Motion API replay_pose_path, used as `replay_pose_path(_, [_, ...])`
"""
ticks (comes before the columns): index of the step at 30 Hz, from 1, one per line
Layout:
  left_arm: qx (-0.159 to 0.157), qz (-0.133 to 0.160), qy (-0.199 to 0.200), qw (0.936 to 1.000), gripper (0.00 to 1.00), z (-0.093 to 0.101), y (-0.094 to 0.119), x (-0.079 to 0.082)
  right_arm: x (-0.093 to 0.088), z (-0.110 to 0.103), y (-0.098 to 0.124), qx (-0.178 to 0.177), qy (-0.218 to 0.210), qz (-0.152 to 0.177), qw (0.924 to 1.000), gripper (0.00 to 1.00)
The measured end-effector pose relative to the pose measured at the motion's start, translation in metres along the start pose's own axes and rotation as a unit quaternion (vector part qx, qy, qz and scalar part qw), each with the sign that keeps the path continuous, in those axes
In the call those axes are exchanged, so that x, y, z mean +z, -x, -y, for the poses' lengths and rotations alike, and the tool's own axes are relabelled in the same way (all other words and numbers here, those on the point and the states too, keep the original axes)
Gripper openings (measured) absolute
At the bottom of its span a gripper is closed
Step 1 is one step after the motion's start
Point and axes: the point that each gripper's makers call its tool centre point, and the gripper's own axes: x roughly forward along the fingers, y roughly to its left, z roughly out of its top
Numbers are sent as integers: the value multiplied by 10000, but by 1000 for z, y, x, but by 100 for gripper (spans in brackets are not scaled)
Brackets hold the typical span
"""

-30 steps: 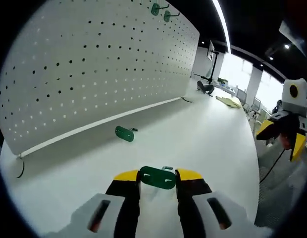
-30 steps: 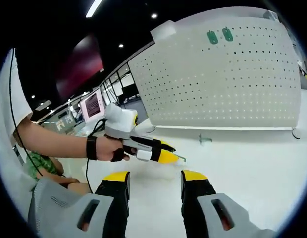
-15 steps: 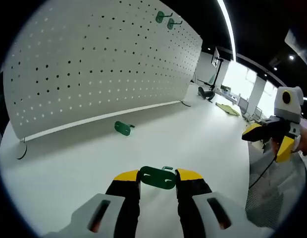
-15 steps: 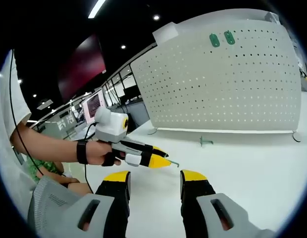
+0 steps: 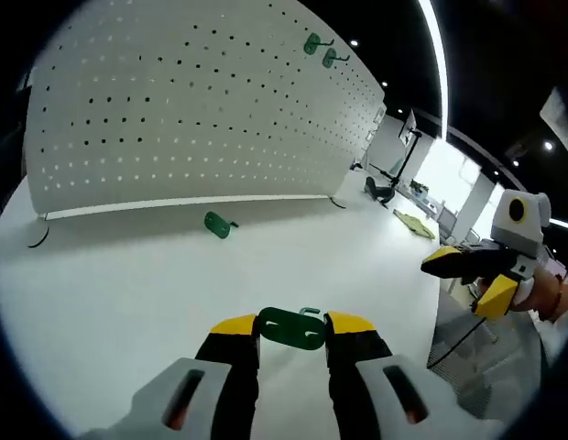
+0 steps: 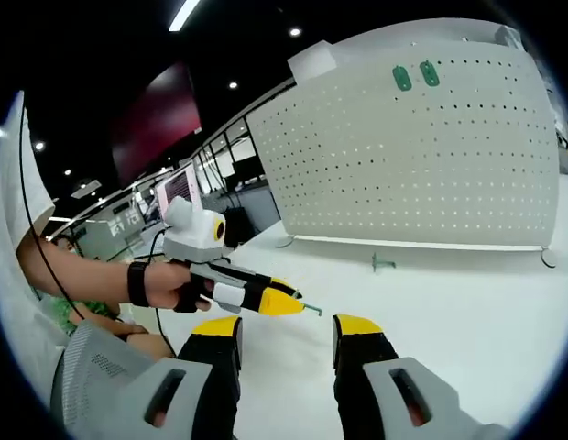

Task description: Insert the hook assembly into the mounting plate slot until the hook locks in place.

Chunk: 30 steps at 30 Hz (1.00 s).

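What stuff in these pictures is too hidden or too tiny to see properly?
- Green hook plate held in the left tool, left gripper view: its ends are covered by the yellow pads.
- Two green hooks high on the white pegboard, right gripper view: too small to show how they attach.
- Loose green hook on the white table, left gripper view: too small to see its shape.

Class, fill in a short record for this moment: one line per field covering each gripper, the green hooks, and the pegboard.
left gripper: shut on green hook piece, held above the white table
right gripper: open, nothing between its fingers
loose green hook: lying on the table in front of the pegboard
pegboard: white, upright on the table
mounted hooks: two green ones, side by side near the pegboard's top edge
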Motion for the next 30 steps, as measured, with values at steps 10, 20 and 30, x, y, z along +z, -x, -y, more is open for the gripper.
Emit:
replay_pose_path(10, [-154, 33, 194, 9997, 28, 21, 14, -1, -3, -1, 8, 32, 104, -33, 9999, 40])
replay_pose_path(20, [-467, 141, 743, 9960, 29, 39, 28, 2, -3, 0, 12, 80, 327, -7, 9994, 38])
replay_pose_path(30, [-732, 294, 943, 9924, 29, 57, 36, 8, -7, -3, 15, 159, 672, -95, 9976, 32])
